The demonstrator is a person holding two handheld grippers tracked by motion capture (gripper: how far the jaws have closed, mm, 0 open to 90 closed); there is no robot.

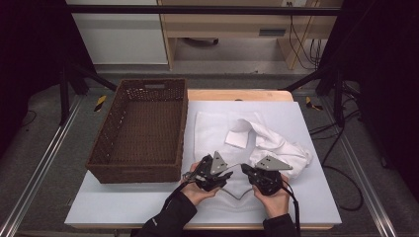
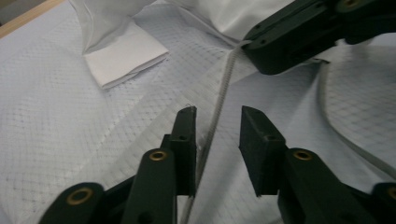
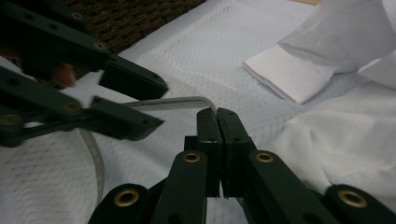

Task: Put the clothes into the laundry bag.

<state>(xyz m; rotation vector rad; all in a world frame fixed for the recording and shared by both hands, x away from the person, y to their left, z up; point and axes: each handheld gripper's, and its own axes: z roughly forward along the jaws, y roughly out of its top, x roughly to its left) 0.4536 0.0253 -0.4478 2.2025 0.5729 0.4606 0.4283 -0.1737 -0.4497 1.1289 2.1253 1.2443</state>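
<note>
Garment hem (image 2: 219, 100) clamped in right tongs (image 3: 217, 111); runs toward twelve o'clock between left tongs (image 2: 217, 122), held apart

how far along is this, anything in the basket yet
Early. Done: the white garment lies partly spread on the table, one sleeve flat. In hand: the right tool is shut on the garment's hem, while the left tool stands open astride that edge. Left: the other sleeve is bunched, and the basket holds nothing.
</note>
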